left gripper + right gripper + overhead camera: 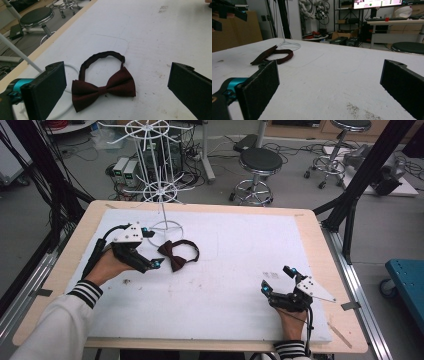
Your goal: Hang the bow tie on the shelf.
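Jaws on my left gripper (150,249) stood wide apart just beside the bow tie (175,255), which lay flat and ungrasped on the white mat (225,285) near the wire rack's (159,185) base ring. My right gripper (280,285) rested well apart near the mat's right front, its jaws also spread and holding nothing. Nothing looked done yet, I judged; open mat surrounded the tie except rackward.

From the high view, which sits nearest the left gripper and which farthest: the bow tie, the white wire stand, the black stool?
Measured from the left gripper:
1. Bow tie, right beside it on the white mat.
2. White wire stand, just behind, at the table's far edge.
3. Black stool, on the floor beyond the table.
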Demonstrator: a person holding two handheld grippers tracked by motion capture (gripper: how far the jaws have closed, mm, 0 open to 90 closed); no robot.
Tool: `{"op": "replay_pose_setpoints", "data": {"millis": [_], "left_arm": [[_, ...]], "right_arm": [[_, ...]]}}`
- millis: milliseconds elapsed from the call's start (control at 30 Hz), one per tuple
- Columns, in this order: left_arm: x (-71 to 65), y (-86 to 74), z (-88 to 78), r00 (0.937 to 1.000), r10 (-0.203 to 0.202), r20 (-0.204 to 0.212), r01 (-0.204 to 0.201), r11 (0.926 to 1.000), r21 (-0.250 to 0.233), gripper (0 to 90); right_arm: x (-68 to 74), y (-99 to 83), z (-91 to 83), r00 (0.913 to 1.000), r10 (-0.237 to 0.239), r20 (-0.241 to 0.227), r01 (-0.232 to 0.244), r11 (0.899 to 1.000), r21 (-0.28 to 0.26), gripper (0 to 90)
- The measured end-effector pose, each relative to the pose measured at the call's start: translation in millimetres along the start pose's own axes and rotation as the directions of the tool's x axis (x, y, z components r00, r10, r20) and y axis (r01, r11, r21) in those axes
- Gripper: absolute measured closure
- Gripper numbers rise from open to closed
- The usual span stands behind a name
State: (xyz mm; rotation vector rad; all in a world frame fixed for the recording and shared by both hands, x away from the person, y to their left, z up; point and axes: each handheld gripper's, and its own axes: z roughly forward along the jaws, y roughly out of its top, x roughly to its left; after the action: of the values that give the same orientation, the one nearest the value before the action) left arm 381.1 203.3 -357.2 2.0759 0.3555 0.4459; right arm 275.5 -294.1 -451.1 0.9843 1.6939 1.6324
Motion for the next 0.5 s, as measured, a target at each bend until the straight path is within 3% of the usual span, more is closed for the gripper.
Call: {"op": "replay_pose_setpoints", "data": {"millis": [500], "left_arm": [[3.3,8.0,35.1,0.9976,0.035,0.060,-0.040,0.9957,0.084,2.3]], "right_arm": [[-0.6,-0.1,0.3,1.0000,-0.004,0.001,0.004,1.000,-0.005,1.5]]}}
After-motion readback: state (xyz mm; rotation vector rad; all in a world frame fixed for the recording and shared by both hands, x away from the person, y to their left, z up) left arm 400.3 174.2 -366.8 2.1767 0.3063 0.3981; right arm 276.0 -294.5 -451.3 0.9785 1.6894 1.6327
